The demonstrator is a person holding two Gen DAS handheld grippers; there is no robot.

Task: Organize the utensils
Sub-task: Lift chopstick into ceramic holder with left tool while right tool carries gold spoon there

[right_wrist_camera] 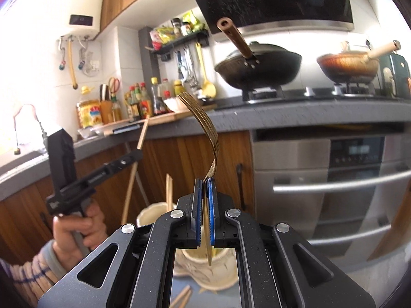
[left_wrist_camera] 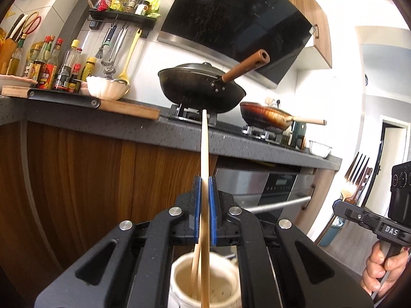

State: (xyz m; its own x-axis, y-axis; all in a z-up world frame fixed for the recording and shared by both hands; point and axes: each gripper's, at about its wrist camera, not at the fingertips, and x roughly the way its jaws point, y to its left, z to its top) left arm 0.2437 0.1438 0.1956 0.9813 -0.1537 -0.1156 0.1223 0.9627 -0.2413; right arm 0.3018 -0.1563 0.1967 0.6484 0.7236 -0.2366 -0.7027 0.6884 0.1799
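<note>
Kitchen counter (left_wrist_camera: 143,125) behind: left gripper (left_wrist_camera: 204,187) pinches chopstick (left_wrist_camera: 204,141), right gripper (right_wrist_camera: 204,190) fork (right_wrist_camera: 205,128).

Wood chopstick (left_wrist_camera: 204,154) matt, fork (right_wrist_camera: 205,128) glossy brass-tone metal, holder cup (left_wrist_camera: 205,277) matt cream ceramic.

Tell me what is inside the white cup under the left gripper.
In the white cup stand wooden chopsticks; the left gripper clamps one chopstick that reaches down into it. The cup's bottom is hidden by the gripper frame.
</note>
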